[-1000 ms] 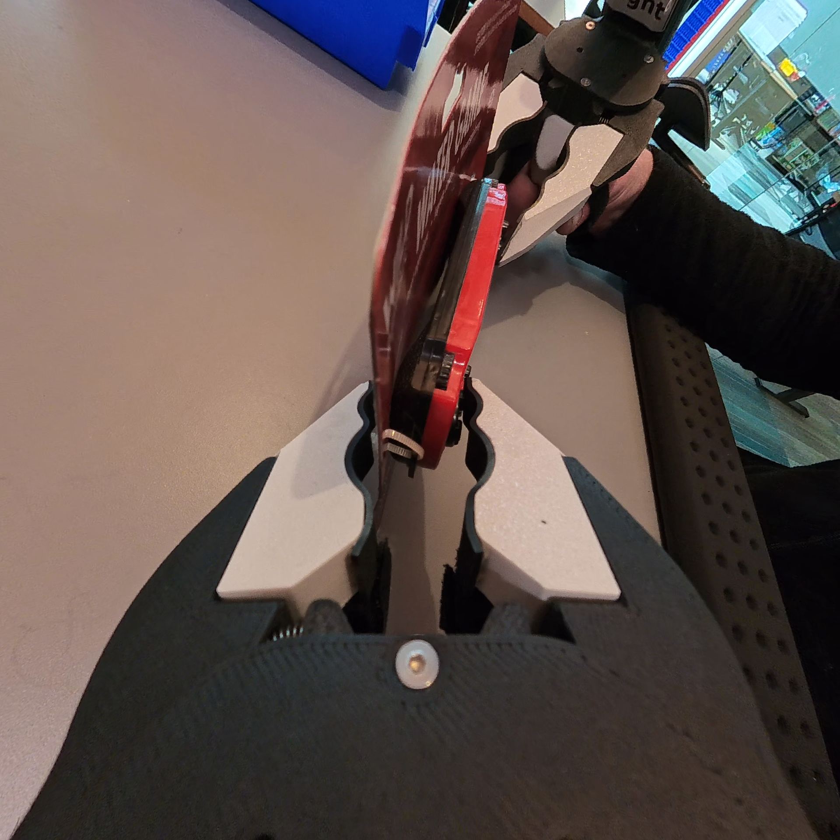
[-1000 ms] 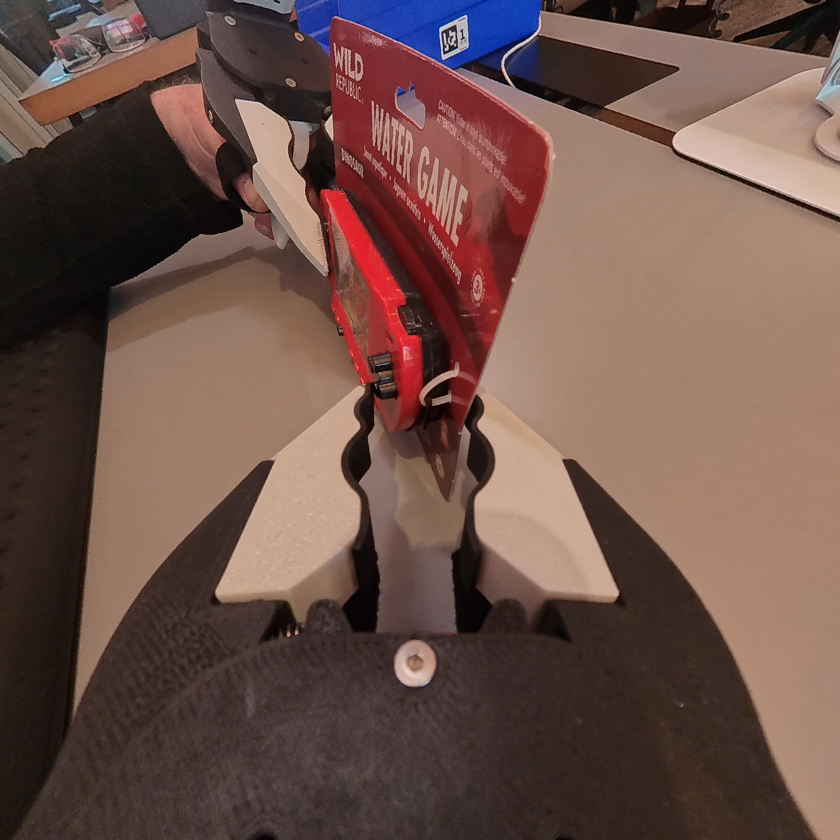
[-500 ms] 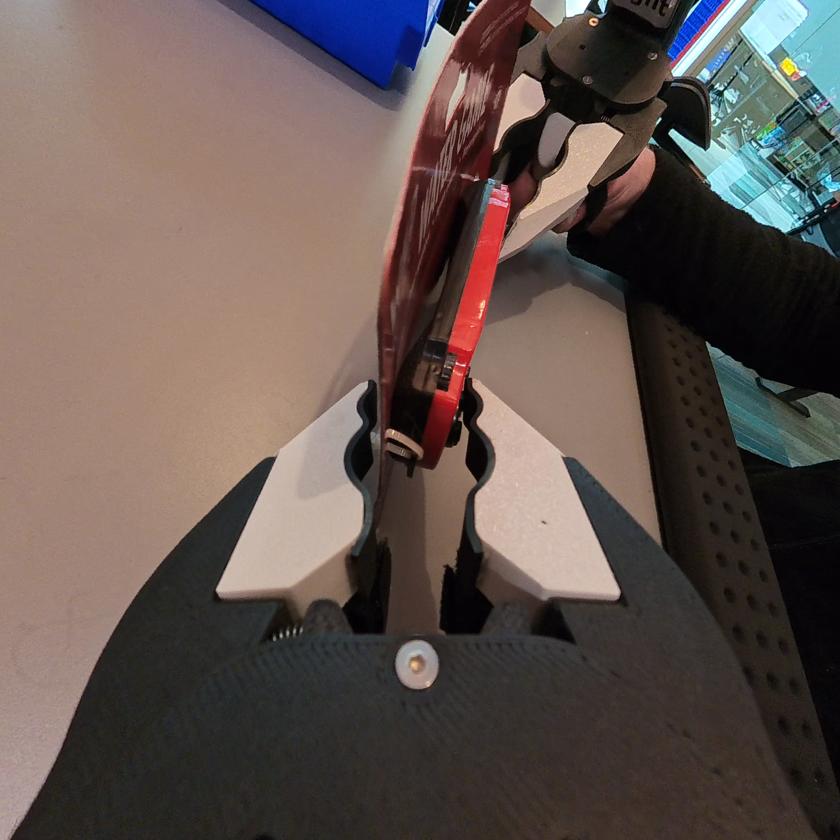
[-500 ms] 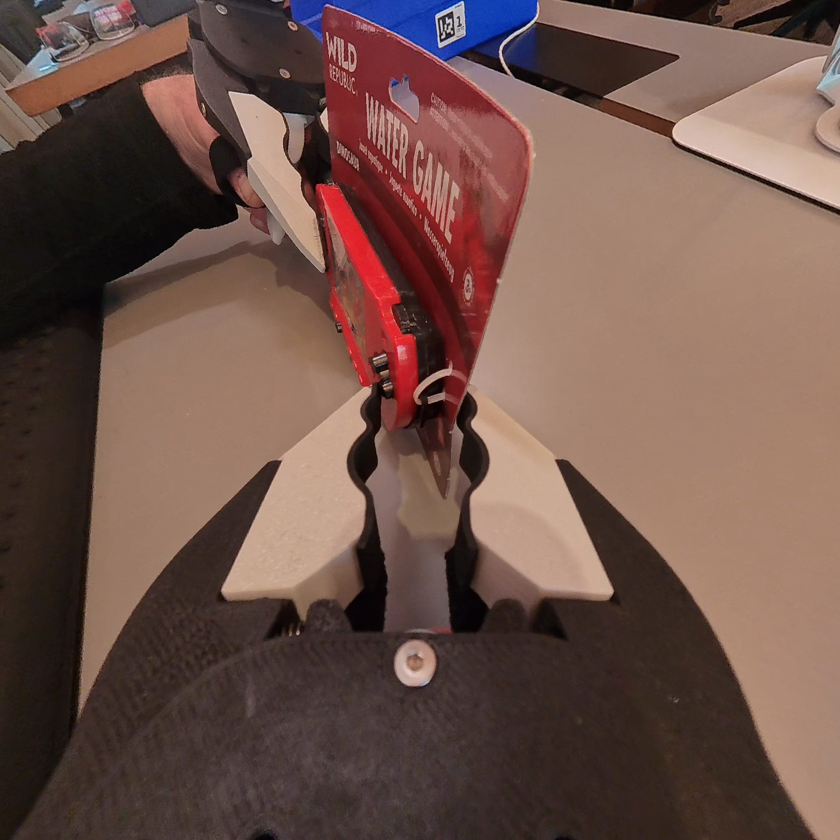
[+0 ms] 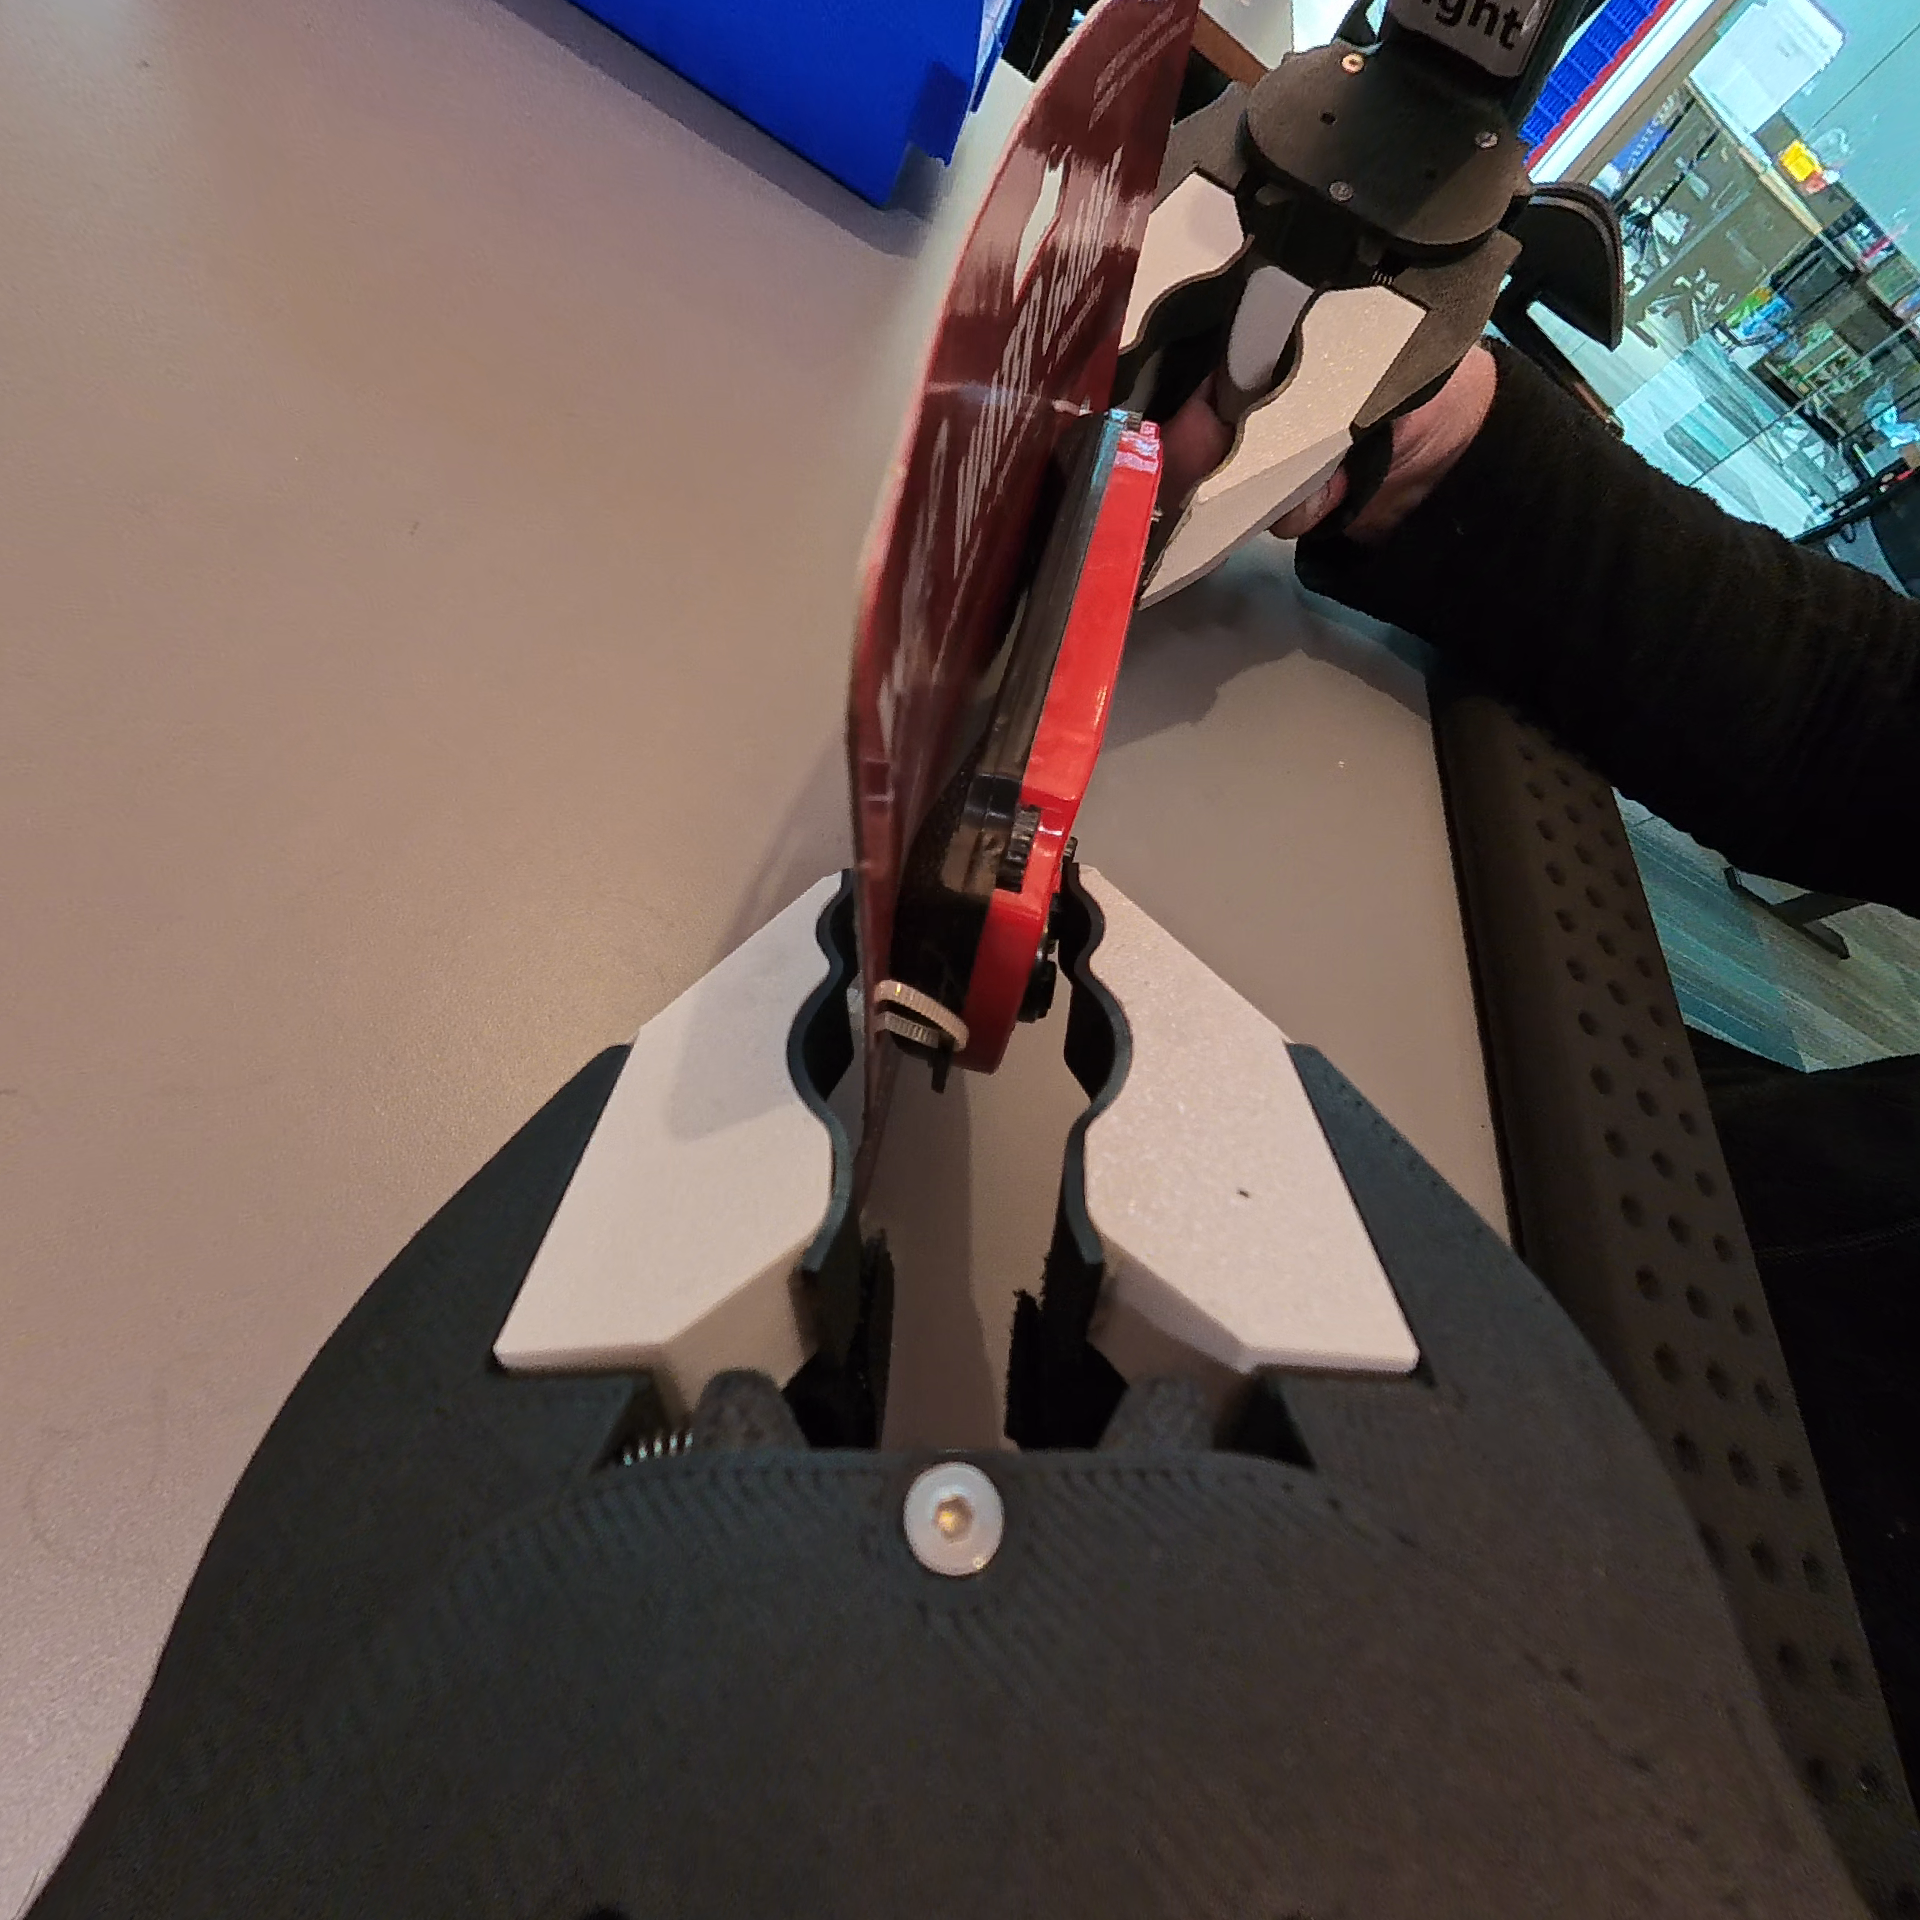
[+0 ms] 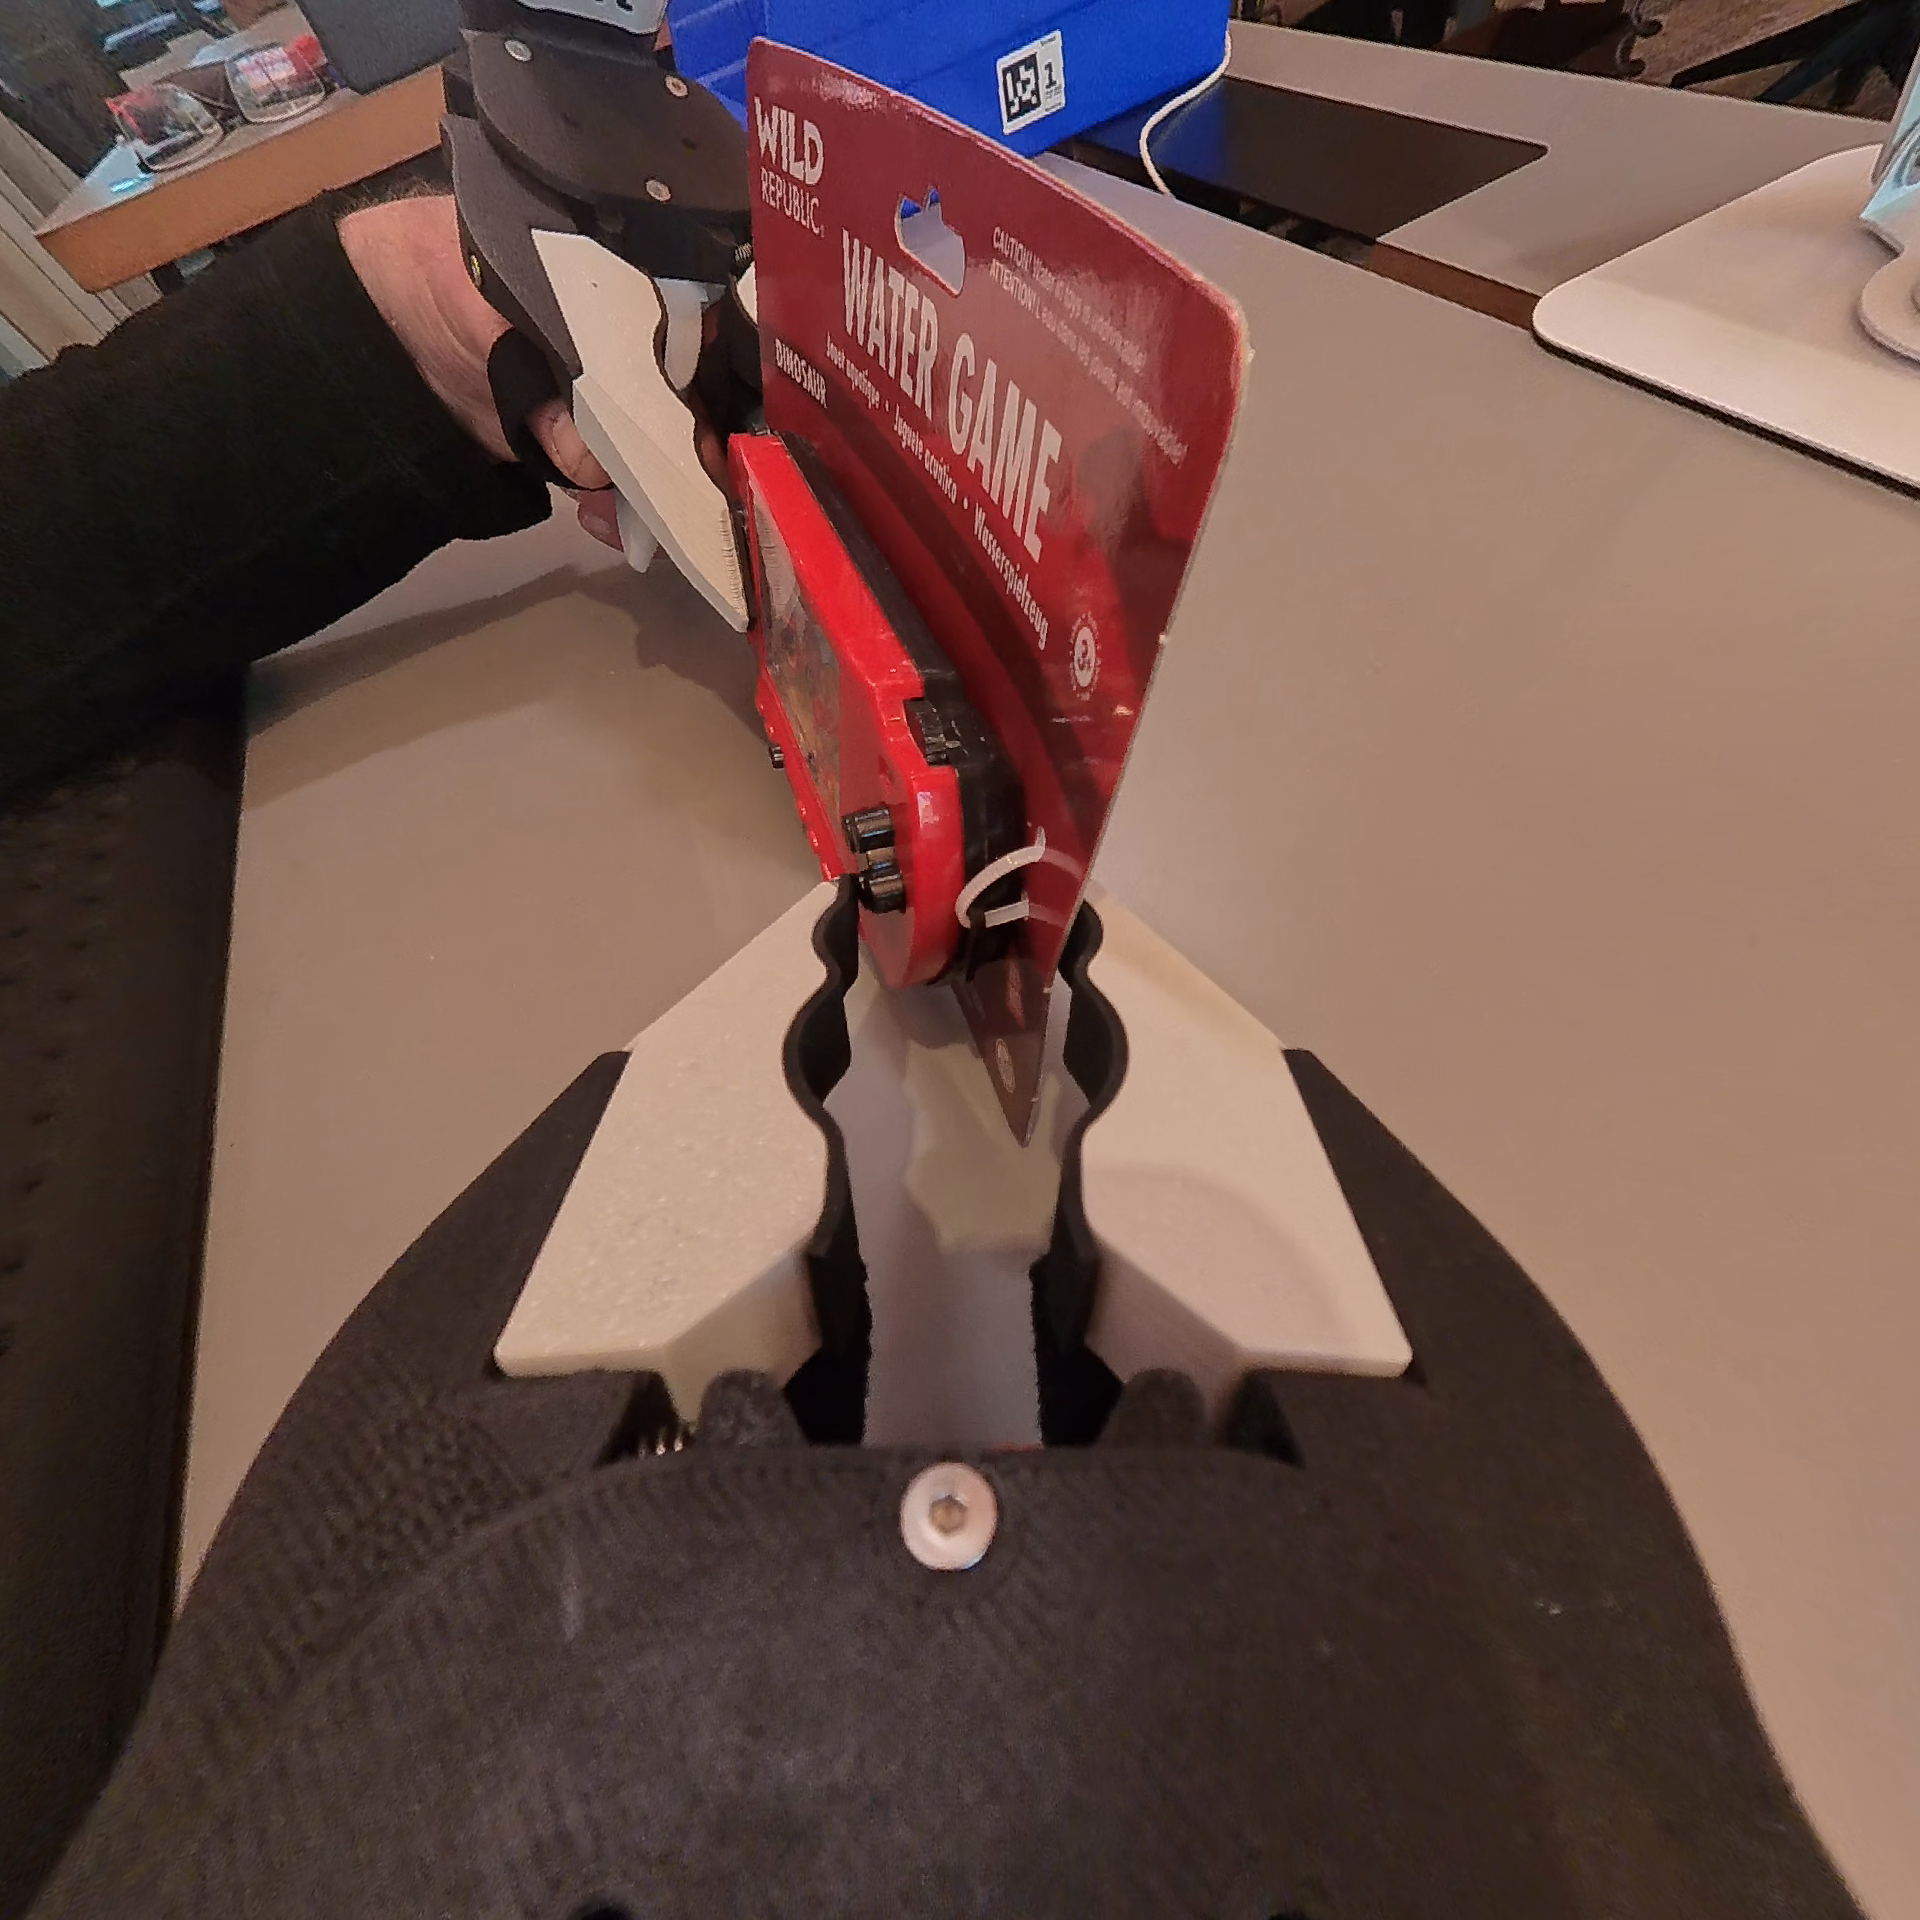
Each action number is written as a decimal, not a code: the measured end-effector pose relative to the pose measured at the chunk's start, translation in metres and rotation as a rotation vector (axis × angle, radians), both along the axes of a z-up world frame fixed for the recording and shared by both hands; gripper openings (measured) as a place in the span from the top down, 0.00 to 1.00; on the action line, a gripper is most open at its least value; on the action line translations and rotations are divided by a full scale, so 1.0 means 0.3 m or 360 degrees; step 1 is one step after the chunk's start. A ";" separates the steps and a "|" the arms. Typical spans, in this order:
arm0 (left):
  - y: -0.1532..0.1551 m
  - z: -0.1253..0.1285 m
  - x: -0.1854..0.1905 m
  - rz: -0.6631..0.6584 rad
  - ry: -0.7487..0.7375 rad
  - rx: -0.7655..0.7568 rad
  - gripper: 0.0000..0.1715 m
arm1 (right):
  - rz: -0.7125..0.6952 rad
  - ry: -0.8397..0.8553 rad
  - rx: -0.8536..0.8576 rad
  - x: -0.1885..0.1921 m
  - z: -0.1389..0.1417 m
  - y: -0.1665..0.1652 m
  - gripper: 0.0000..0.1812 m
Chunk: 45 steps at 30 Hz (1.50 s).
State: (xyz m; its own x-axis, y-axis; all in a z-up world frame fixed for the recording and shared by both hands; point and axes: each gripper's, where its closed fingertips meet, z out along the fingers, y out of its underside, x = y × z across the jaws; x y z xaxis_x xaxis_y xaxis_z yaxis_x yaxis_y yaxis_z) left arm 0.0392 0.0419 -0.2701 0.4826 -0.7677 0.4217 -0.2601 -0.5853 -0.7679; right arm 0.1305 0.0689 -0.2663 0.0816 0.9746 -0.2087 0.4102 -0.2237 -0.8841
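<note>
A red handheld toy (image 6: 847, 686) is tied with white zip ties to a dark red printed card (image 6: 997, 416). The package is held upright above the grey table (image 6: 1455, 831). My right gripper (image 6: 961, 935) is shut on its near lower corner. My left gripper (image 6: 732, 582) grips the far end, held by a hand in a black sleeve. In the left wrist view, my left gripper (image 5: 956, 935) is shut on the toy (image 5: 1081, 665) and card (image 5: 987, 416), and the right gripper (image 5: 1143, 520) holds the far end.
A blue bin (image 6: 935, 52) stands at the back of the table, also in the left wrist view (image 5: 810, 83). A black perforated pad (image 5: 1621, 1039) runs along the table's edge. A white flat base (image 6: 1714, 312) and a dark inset panel (image 6: 1351, 156) lie at the far right.
The package has shifted only slightly between the grippers. Both grippers keep their hold on it.
</note>
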 end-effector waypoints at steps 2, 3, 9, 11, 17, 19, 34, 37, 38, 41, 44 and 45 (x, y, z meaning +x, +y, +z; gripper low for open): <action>0.000 0.000 0.000 0.0000 -0.0001 0.0000 0.79 | 0.0002 0.0003 0.0000 0.000 0.001 -0.001 0.80; 0.000 0.000 0.000 0.0000 -0.0002 0.0000 0.79 | 0.0003 0.0004 0.0000 0.000 0.001 -0.001 0.80; 0.000 0.001 0.003 -0.0005 -0.0004 0.0000 0.79 | -0.0008 0.0067 -0.0007 0.006 0.028 0.005 0.80; 0.001 0.001 0.003 -0.0005 -0.0005 0.0000 0.79 | -0.0015 0.0092 -0.0024 0.012 0.036 0.010 0.81; 0.001 0.001 0.006 -0.0007 -0.0011 -0.0004 0.79 | -0.0002 0.0097 -0.0026 0.013 0.039 0.008 0.84; 0.003 0.001 0.006 -0.0004 -0.0008 -0.0003 0.79 | -0.0021 0.0086 -0.0032 0.011 0.039 0.012 0.86; 0.004 -0.002 0.006 -0.0003 -0.0006 -0.0008 0.79 | -0.0032 0.0096 -0.0070 0.009 0.040 0.016 0.87; 0.003 -0.001 0.006 -0.0004 -0.0006 -0.0008 0.79 | -0.0028 0.0101 -0.0070 0.009 0.041 0.014 0.86; 0.003 -0.001 0.006 -0.0004 -0.0004 -0.0007 0.79 | -0.0028 0.0106 -0.0076 0.009 0.040 0.014 0.86; 0.003 -0.002 0.006 -0.0004 -0.0001 -0.0005 0.79 | -0.0024 0.0110 -0.0081 0.008 0.040 0.013 0.85; 0.003 -0.002 0.006 -0.0005 -0.0003 -0.0006 0.79 | -0.0019 0.0112 -0.0083 0.009 0.040 0.012 0.84; 0.003 -0.002 0.006 -0.0005 -0.0003 -0.0006 0.79 | -0.0018 0.0113 -0.0084 0.009 0.040 0.012 0.84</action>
State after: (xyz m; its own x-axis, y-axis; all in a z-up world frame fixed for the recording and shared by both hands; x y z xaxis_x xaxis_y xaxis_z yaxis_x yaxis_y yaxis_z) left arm 0.0409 0.0428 -0.2707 0.4794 -0.7675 0.4255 -0.2602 -0.5874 -0.7663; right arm 0.1331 0.0726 -0.2544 0.0758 0.9611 -0.2656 0.3443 -0.2752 -0.8976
